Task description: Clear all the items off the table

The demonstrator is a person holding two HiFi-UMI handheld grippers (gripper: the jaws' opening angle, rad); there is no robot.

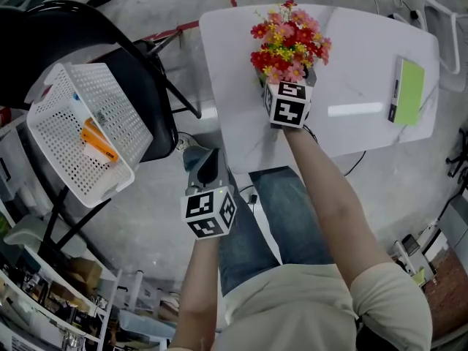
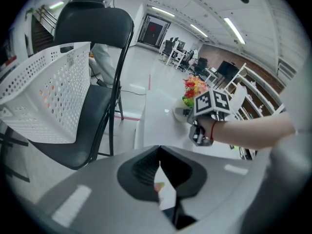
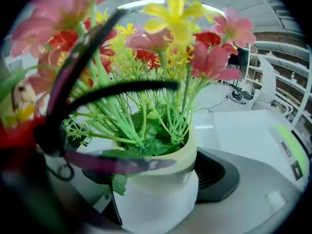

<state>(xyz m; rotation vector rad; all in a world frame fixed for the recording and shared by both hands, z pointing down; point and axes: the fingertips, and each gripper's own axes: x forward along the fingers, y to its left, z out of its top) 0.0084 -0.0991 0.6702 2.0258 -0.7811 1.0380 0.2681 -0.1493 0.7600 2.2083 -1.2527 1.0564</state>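
A white pot of red, pink and yellow artificial flowers (image 1: 289, 39) stands near the front edge of the white table (image 1: 351, 57). My right gripper (image 1: 287, 80) reaches in from the table's front edge and is shut on the flower pot (image 3: 156, 199), which fills the space between its jaws. A thin dark curved band (image 3: 112, 94) crosses the stems close to the camera. My left gripper (image 1: 207, 163) hangs off the table, low between the chair and the table edge. Its jaws (image 2: 160, 172) are shut with nothing in them.
A white perforated basket (image 1: 80, 134) sits on a black folding chair (image 1: 150, 93) to the left, with an orange item (image 1: 99, 141) inside. A green book (image 1: 407, 91) lies at the table's right end. Cables run on the floor near the table.
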